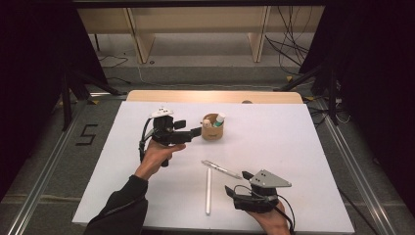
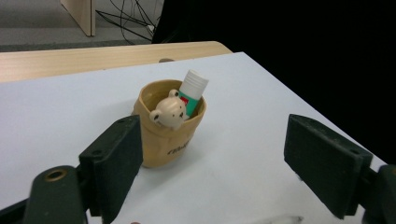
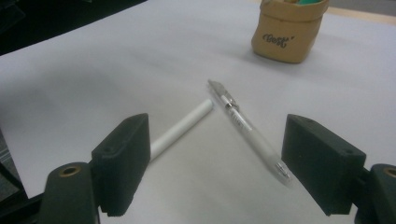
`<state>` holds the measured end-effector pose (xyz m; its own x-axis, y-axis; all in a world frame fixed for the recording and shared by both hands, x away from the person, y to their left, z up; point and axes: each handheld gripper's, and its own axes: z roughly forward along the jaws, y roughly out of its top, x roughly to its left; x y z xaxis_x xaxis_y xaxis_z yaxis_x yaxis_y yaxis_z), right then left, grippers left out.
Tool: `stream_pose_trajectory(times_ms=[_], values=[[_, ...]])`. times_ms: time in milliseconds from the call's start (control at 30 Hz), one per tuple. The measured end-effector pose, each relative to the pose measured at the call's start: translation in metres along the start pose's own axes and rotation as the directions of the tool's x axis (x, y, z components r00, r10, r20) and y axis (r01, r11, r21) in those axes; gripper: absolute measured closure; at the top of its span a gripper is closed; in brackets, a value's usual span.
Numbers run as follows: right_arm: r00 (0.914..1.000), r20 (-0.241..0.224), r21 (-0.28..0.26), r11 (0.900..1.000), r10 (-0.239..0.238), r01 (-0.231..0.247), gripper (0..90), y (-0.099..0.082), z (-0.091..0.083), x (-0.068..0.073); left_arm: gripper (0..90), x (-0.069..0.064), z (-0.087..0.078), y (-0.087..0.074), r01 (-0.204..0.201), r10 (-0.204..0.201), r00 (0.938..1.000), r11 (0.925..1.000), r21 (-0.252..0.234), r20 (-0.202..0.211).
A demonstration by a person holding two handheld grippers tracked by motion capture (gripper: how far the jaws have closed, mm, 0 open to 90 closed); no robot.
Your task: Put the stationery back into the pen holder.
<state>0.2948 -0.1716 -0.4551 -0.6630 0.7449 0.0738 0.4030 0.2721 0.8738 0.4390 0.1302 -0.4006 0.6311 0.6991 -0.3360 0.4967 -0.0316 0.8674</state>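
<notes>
Near the front edge of the white worktop (image 1: 293, 147), the right hand-held gripper (image 1: 241, 182) is hovering with its jaws spread wide, holding nothing, and it is facing the two writing things that are lying loose on the sheet: a clear pen (image 3: 247, 130) and a plain white stick (image 3: 182, 128). From the right gripper view the pen is running between the jaws, its near end close to the right jaw, while the white stick is angling off toward the left jaw; their far ends are almost meeting in a V. Further back, the left hand-held gripper (image 1: 195, 132) is also standing open and empty, just beside the tan cup (image 2: 168, 126), which is sitting upright with a bear figure (image 2: 169, 112) on its rim and a glue stick (image 2: 190, 91) leaning inside.

The work in hand looks like picking up the pen to drop it into the cup. To do it well, I would judge that the right hand-held gripper should be turning so its jaws are crossing the pen's barrel squarely rather than lying along it, and it should be coming down on the middle of the barrel, away from the point where the white stick is closing in, so only one thing is being pinched. The pen is thin and smooth, so the jaw tips should be reaching low against the worktop before closing. The left hand-held gripper could be steadying the cup's wall, since the cup looks light and may tip
</notes>
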Motion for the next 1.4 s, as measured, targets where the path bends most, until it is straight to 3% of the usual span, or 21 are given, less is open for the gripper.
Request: stream_pose_trajectory(times_ms=[67,333,400,500,800,1133,1400], values=[[0.9998,-0.021,0.035,0.9994,0.002,-0.001,25.7,0.002,0.005,-0.004,17.3,0.001,-0.004,-0.005,0.008,-0.008,0.9999,1.0000,-0.004,0.007],[0.9990,-0.037,0.091,0.9954,-0.025,0.028,27.0,0.008,0.016,-0.014,15.7,0.006,-0.012,-0.021,-0.009,0.009,0.9999,0.9999,0.012,-0.012],[0.9986,-0.042,0.110,0.9932,-0.032,0.037,27.4,0.011,0.018,-0.019,15.7,0.006,-0.015,-0.026,-0.025,0.025,0.9996,0.9996,0.015,-0.015],[0.9974,-0.057,0.140,0.9888,-0.045,0.052,29.1,0.017,0.023,-0.028,15.7,0.006,-0.019,-0.033,-0.017,0.018,0.9998,0.9997,0.014,-0.012],[0.9942,-0.093,0.199,0.9773,-0.055,0.072,31.9,0.025,0.036,-0.041,15.5,0.005,-0.035,-0.050,-0.037,0.037,0.9992,0.9992,0.015,-0.011],[0.9919,-0.101,0.250,0.9629,-0.078,0.101,34.0,0.029,0.050,-0.044,15.5,0.004,-0.043,-0.067,-0.038,0.039,0.9989,0.9987,0.034,-0.027],[0.9910,-0.089,0.280,0.9525,-0.099,0.121,34.9,0.031,0.054,-0.037,15.5,0.001,-0.047,-0.075,-0.044,0.045,0.9986,0.9980,0.046,-0.028]])
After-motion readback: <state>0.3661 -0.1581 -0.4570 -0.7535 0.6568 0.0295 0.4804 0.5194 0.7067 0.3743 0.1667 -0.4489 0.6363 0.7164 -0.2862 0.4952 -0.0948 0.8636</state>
